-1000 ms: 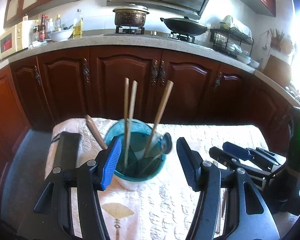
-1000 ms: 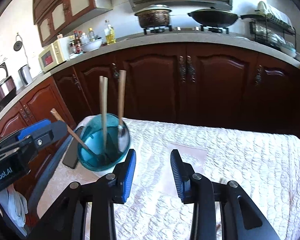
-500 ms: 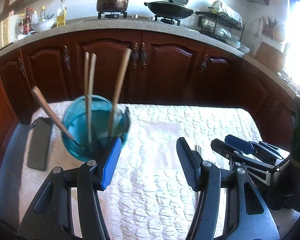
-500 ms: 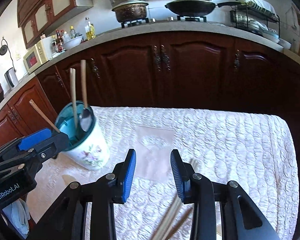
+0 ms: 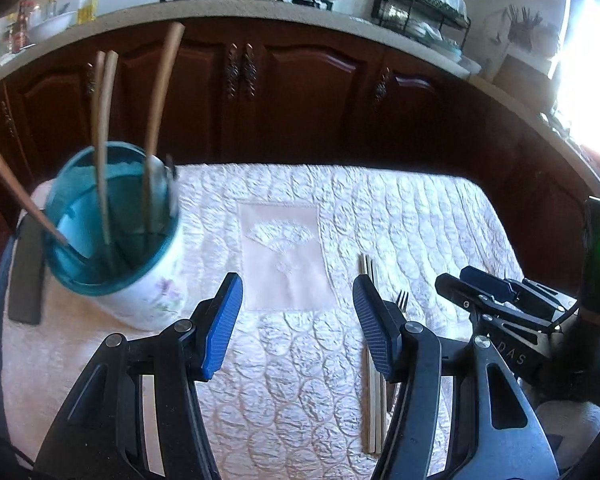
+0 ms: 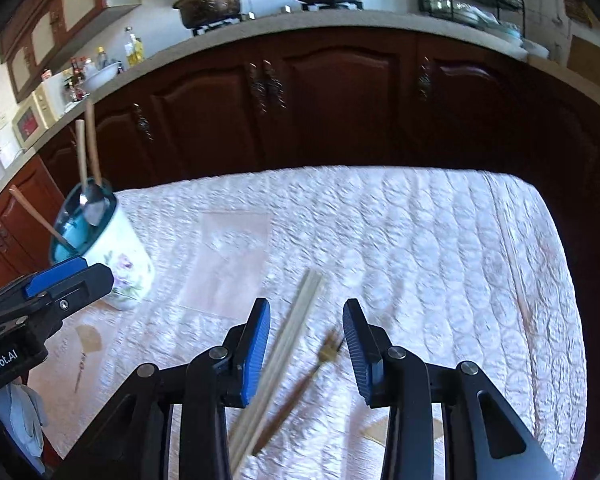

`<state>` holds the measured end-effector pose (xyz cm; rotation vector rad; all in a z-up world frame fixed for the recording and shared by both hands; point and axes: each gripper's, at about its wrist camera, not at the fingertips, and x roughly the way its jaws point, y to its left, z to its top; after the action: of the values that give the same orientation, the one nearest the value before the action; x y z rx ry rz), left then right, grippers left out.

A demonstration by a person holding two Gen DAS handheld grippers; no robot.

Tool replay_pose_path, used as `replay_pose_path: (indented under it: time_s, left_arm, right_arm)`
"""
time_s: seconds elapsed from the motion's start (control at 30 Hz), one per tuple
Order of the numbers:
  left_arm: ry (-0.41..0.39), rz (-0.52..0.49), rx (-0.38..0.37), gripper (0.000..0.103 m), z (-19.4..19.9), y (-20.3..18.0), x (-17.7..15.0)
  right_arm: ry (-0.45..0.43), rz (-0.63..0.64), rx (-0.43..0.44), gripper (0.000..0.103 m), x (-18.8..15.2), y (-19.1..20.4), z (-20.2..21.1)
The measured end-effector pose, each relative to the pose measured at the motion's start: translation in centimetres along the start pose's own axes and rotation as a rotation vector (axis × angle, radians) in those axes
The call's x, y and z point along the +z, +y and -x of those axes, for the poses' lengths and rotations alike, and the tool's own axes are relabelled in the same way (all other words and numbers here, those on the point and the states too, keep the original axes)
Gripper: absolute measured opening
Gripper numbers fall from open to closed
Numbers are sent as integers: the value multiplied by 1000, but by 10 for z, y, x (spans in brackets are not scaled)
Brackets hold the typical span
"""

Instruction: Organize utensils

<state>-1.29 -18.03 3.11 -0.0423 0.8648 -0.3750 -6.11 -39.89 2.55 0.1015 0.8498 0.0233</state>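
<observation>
A white floral utensil holder (image 5: 140, 292) with a teal inside stands at the left of the quilted table, also in the right wrist view (image 6: 112, 256). It holds several wooden-handled utensils and a metal spoon (image 6: 90, 200). Pale chopsticks (image 6: 284, 344) and a wooden-handled fork (image 6: 320, 360) lie flat on the cloth between the right gripper's fingers; they also show in the left wrist view as chopsticks (image 5: 370, 384) and fork (image 5: 400, 300). My left gripper (image 5: 298, 322) is open and empty above the cloth. My right gripper (image 6: 306, 350) is open, just above the chopsticks and fork.
A dark flat phone-like slab (image 5: 28, 268) lies left of the holder. The quilted white cloth (image 6: 420, 240) covers the table. Dark wooden cabinets (image 5: 300, 100) and a counter with stove and pots stand behind. The right gripper shows at right in the left wrist view (image 5: 500, 300).
Both grippers have drawn back from the holder and swung right and down toward the cloth. The chopsticks and fork have come in between the right gripper's fingers. Both jaws stay open.
</observation>
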Motion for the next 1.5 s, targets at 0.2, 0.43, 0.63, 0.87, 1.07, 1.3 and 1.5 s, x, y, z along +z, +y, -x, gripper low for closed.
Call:
replay_pose_path:
  time_s: [0.2,0.43,0.63,0.87,1.07,1.3,1.5]
  left_arm:
    - [57,-28,-34,57,-24,-9,-6]
    - [161,-58,-102,57,-55,-16,-18]
    - [209,-76,-133,57,-71,-20,-26]
    - [288,-126,-202,42,-104,-38,-28]
    - [319,-181,-191,30,-134,-58,-33]
    - [337,-172,-153,30,-144,-55,-26]
    - [325,-170,-116,7,-151,-56,-19]
  right_arm:
    - [45,-29,-19,36,-11,-19,-16]
    - [103,-63,13,35,-18,-38,-42]
    - [156,-126,70,30,-19,-49,-65]
    - [150,-147,61,30,-13,-58,-73]
    - [152,-166,48,30,-17,-63,-68]
    - [155,-174,59,30,-19,-73,-62]
    - [164,-146,84,30,-11,-62,-71]
